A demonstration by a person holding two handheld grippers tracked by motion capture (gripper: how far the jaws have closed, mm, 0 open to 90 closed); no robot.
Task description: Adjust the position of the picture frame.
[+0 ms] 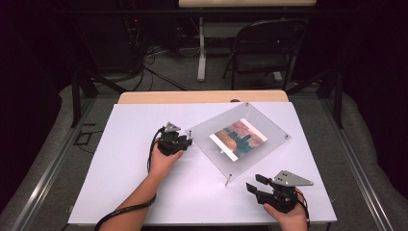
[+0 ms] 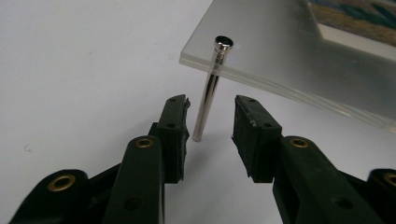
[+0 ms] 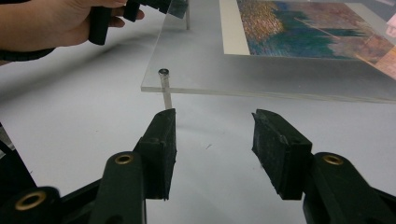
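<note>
A clear acrylic frame (image 1: 239, 139) holding a colourful print (image 1: 237, 138) stands on metal legs near the middle of the white table (image 1: 130, 192), turned at an angle to the table's edges. At its left corner, one leg (image 2: 208, 93) passes between the jaws of the left gripper (image 2: 211, 123); the jaws are partly open, with the leg just beside one pad, and whether it touches cannot be told. The right gripper (image 3: 214, 140) rests near the table's front edge, jaws apart and empty, facing another corner leg (image 3: 165, 88) but short of it. A hand (image 1: 162, 161) holds the left gripper. A folding chair (image 1: 262, 50) stands beyond the table.
</note>
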